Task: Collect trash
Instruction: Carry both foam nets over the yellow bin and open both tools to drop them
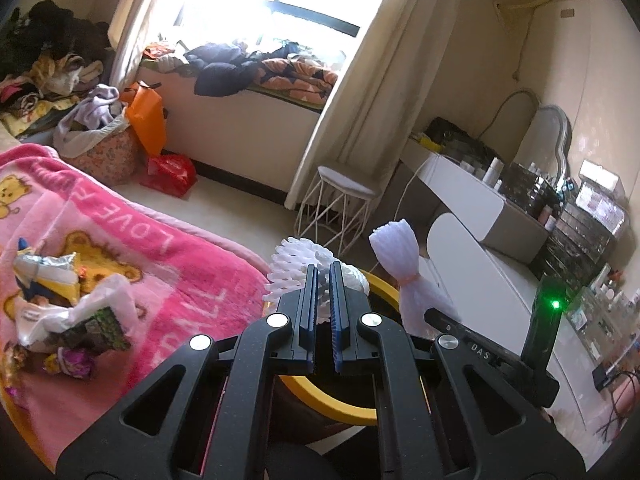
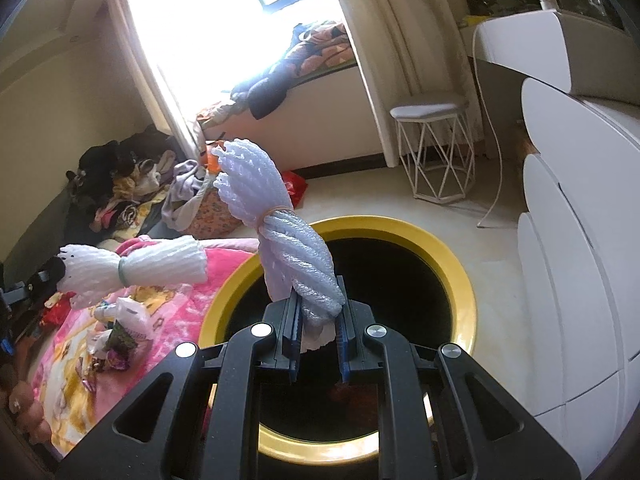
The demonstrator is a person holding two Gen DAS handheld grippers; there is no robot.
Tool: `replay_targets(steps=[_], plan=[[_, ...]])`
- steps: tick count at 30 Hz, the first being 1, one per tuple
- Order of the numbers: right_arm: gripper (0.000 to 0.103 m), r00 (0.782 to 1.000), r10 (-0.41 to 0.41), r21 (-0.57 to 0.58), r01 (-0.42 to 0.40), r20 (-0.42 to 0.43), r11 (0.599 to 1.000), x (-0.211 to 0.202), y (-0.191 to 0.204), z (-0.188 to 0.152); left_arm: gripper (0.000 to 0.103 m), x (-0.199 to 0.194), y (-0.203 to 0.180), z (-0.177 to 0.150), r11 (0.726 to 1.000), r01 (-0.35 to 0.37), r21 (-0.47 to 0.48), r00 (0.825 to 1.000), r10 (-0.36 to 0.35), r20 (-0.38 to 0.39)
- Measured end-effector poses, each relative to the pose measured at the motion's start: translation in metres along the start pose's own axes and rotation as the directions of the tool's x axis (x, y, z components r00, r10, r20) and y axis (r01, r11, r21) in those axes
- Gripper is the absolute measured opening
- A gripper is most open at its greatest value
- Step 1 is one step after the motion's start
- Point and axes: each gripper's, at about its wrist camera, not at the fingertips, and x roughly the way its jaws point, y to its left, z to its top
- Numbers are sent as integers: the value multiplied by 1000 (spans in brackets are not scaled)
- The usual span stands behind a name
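My left gripper [image 1: 324,280] is shut on a white foam fruit net [image 1: 294,264], held above the near edge of a yellow-rimmed bin [image 1: 332,406] beside the bed. My right gripper [image 2: 318,316] is shut on a second, lavender-white foam net [image 2: 288,236] tied with a rubber band, standing up over the bin's dark opening, whose rim [image 2: 460,280] rings it. Each view shows the other's net: the right one [image 1: 396,256] and the left one [image 2: 136,270]. More trash, wrappers and a plastic bag [image 1: 68,308], lies on the pink blanket [image 1: 168,248].
A white wire stool [image 2: 432,148] stands on the floor beyond the bin. A white curved dresser [image 2: 580,240] lines the right side. Clothes piles [image 1: 60,64], an orange bag [image 1: 146,116] and a red bag [image 1: 170,174] sit by the window bench.
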Motion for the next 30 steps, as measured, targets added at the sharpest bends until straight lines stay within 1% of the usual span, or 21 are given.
replay_targets(steps=[8,14,20,26,30], plan=[[14,999,-35,32,35,-23,999,9,-18,-2,3,20,-6,-9,1000,2,8,999,-1,-41],[14,997,-66,32,67,-34,997,15,-23,-6,3,36,-7,-17,1000,-2,12,997,3,-77],[14,996,-77,44,79,-48,996,21,-29,-8,3,52,-10,-25,1000,-6,16,994,8,-113],[14,994,-90,41,93,-54,995,23,-29,-8,3,66,-12,-32,1000,-8,23,989,12,-144],[17,994,-95,35,97,-55,995,24,-25,-8,4,75,-15,-34,1000,-10,27,987,14,-159]])
